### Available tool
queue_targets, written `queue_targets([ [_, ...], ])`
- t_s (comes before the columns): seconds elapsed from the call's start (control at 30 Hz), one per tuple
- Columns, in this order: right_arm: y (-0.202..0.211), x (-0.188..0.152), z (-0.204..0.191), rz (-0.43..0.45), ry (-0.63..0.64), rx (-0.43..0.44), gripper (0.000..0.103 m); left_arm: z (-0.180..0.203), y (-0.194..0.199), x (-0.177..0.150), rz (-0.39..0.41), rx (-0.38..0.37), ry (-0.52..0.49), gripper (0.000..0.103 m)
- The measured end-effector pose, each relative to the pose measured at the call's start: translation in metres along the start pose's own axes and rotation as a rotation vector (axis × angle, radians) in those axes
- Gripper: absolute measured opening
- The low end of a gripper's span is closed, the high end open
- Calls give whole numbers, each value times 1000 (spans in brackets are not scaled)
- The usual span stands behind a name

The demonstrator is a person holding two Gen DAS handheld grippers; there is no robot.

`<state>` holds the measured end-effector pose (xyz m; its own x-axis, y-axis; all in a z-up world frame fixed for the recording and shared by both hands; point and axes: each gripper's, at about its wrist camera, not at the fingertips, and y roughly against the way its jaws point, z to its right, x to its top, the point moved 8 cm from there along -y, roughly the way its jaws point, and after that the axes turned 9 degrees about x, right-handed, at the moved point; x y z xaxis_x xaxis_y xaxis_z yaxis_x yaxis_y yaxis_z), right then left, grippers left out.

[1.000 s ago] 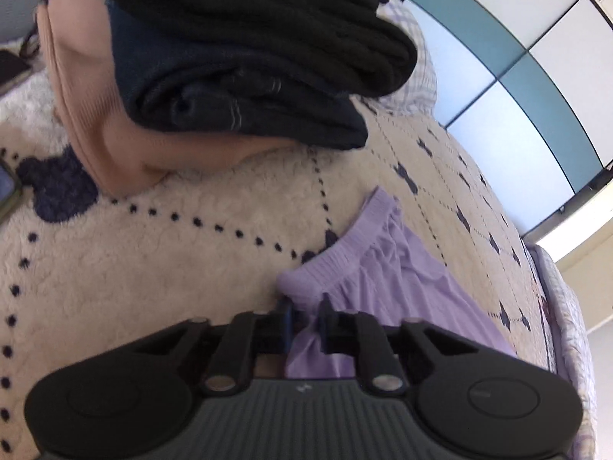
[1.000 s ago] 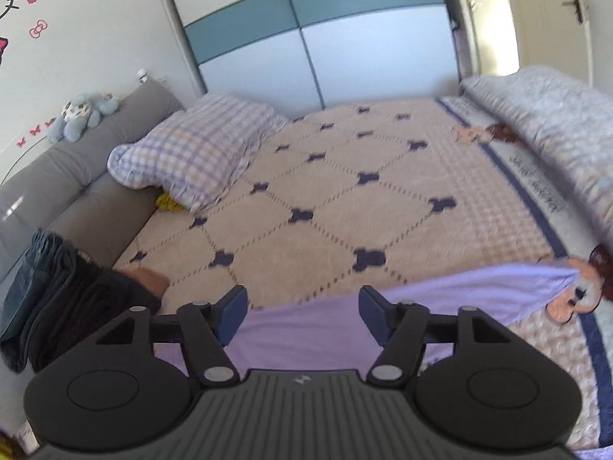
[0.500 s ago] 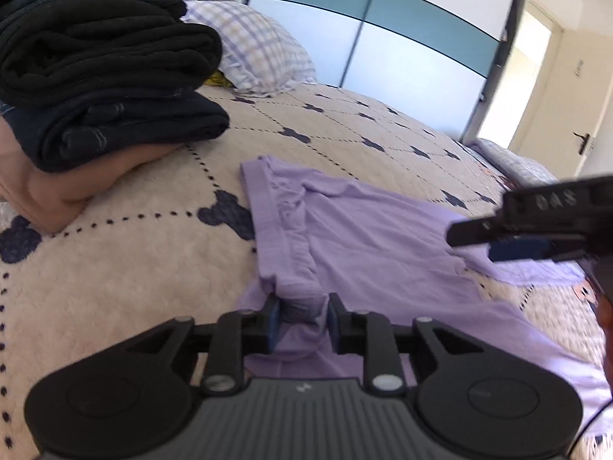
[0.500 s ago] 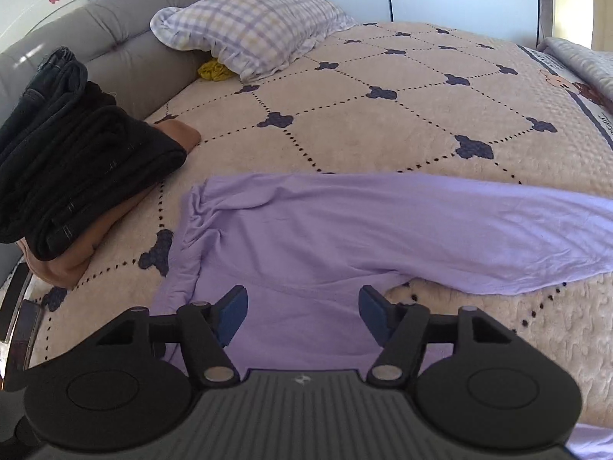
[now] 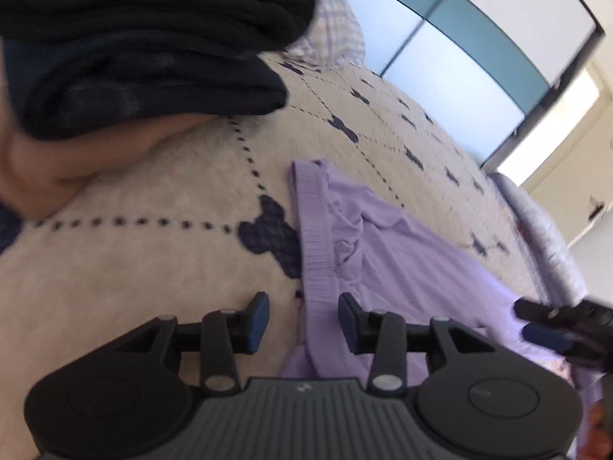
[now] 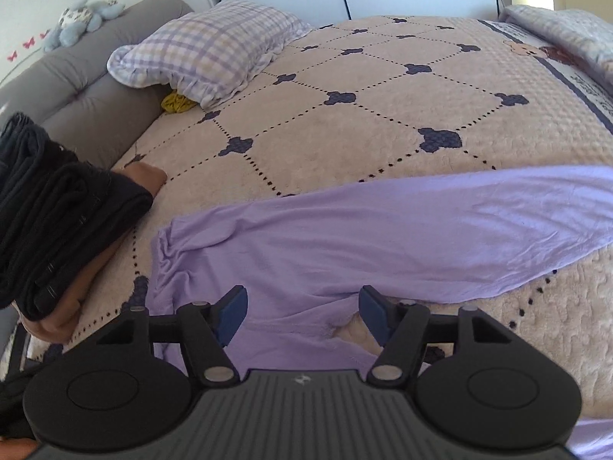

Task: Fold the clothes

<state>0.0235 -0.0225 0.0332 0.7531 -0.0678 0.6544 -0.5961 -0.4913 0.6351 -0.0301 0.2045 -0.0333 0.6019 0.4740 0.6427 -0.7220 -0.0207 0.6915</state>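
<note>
Garment: lilac trousers (image 6: 345,237) lie spread flat on the beige bedspread (image 6: 345,130), filling the lower half of the right wrist view, with 1 leg running off toward the right edge of the frame.
Waistband: the ribbed band (image 5: 312,230) runs from the centre of the left wrist view down to the bottom, its lower stretch passing between the left tool's pads.
Left gripper (image 5: 302,322): low in its frame, jaws opening, the waistband lies between the 2 blue pads but neither pad presses on it, so nothing is held.
Right gripper (image 6: 302,314): bottom centre of its frame, jaws parted wide above the lilac cloth, pads clear of the fabric, nothing gripped; it also shows as a dark shape at the right edge of the left wrist view.
Folded pile: dark clothes (image 6: 57,222) stacked on a tan piece (image 6: 145,176), at the left edge of the right wrist view and the upper left of the left wrist view, just beside the trousers.
Pillow: checked pillow (image 6: 207,50) in the upper left, against the grey headboard (image 6: 76,76).
Picture quality: the left wrist view is blurred.
</note>
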Motion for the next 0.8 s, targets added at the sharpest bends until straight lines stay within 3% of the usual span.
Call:
queue_targets([
  [0.1, 0, 4, 4, 12, -49, 9, 68, 22, -5, -2, 26, 1, -45, 26],
  [0.27, 4, 15, 10, 41, -112, 45, 68, 55, 3, -8, 130, 70, -229, 25],
  [0.43, 5, 22, 14, 59, -186, 100, 68, 72, 15, -11, 207, 89, -336, 26],
  [0.67, 4, 23, 9, 58, -192, 129, 68, 41, 18, 11, 173, 94, -157, 29],
  [0.8, 6, 23, 15, 56, -204, 137, 68, 20, 10, 17, 98, 74, -45, 37],
])
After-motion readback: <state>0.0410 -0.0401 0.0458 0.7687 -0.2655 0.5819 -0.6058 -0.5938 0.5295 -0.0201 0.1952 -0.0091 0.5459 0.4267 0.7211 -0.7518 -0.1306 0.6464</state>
